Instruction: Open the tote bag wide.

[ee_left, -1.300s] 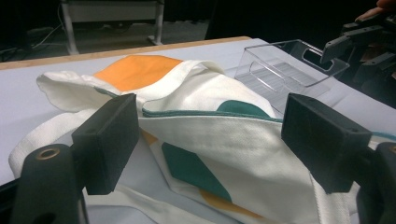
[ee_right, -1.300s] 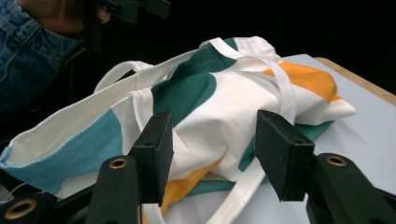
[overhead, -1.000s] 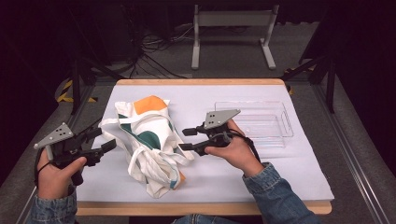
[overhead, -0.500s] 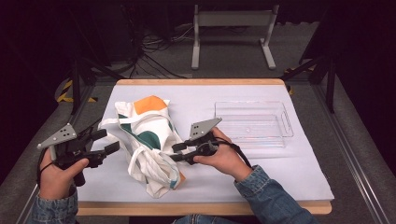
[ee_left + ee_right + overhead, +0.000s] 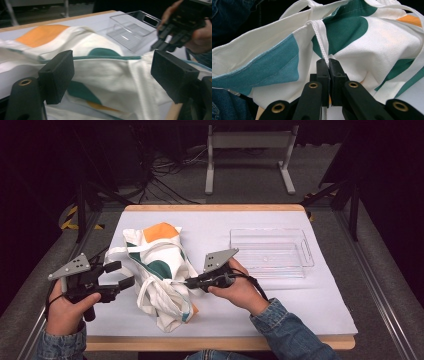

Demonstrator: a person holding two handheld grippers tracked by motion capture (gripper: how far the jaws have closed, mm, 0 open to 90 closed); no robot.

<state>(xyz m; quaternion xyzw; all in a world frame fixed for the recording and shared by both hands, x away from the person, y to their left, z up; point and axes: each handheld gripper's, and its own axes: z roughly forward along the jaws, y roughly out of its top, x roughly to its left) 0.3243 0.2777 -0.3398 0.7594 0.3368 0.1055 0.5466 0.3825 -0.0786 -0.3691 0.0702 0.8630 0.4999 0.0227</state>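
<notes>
My right gripper (image 5: pixel 328 65) has closed on the tote bag (image 5: pixel 160 270); in the right gripper view its jaws pinch a white stitched edge, seemingly the foot of a handle strap. A second ago this gripper stood higher, just right of the bag; now it has dropped toward lower centre of the high view, its tips at the bag's right edge. My left gripper (image 5: pixel 117 276) has barely shifted at lower left, jaws spread wide and empty, facing the bag's near side in its own view. The bag lies crumpled left of centre on the white table (image 5: pixel 300 305), with the clear plastic tray (image 5: pixel 270 252) to its right. With one edge secured, I judge I can lift or open the bag.
</notes>
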